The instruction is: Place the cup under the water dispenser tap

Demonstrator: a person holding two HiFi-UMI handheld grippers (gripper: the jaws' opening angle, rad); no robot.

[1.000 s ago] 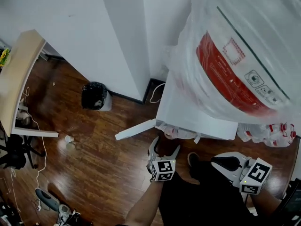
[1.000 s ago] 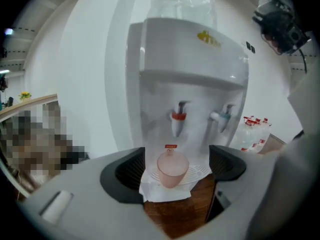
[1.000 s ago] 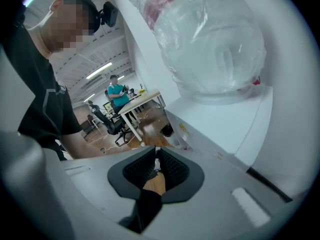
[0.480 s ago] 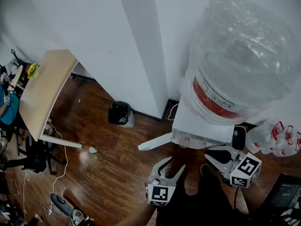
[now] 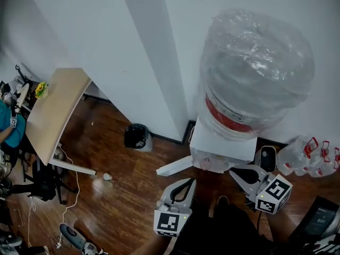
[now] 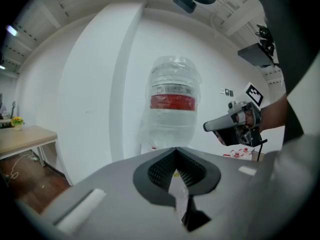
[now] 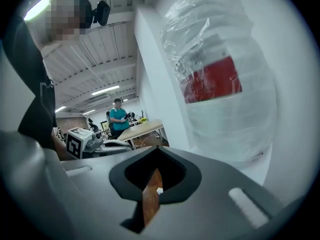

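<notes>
Facing dispenser [image 5: 220, 145] | left tongs [image 5: 186, 185] and right tongs [image 5: 235, 170] both pinched together, empty | cup [image 5: 108, 177] on floor [image 5: 133, 195], well left of left tongs, the nearer pair

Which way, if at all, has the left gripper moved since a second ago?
Yes. In the head view the left gripper has drawn back from the white dispenser cabinet toward the person; its jaws, spread before, are now shut, empty.

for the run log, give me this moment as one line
left hand-held gripper: shut, empty | right hand-held gripper: shut, empty | water dispenser: ahead, bottle on top
</notes>
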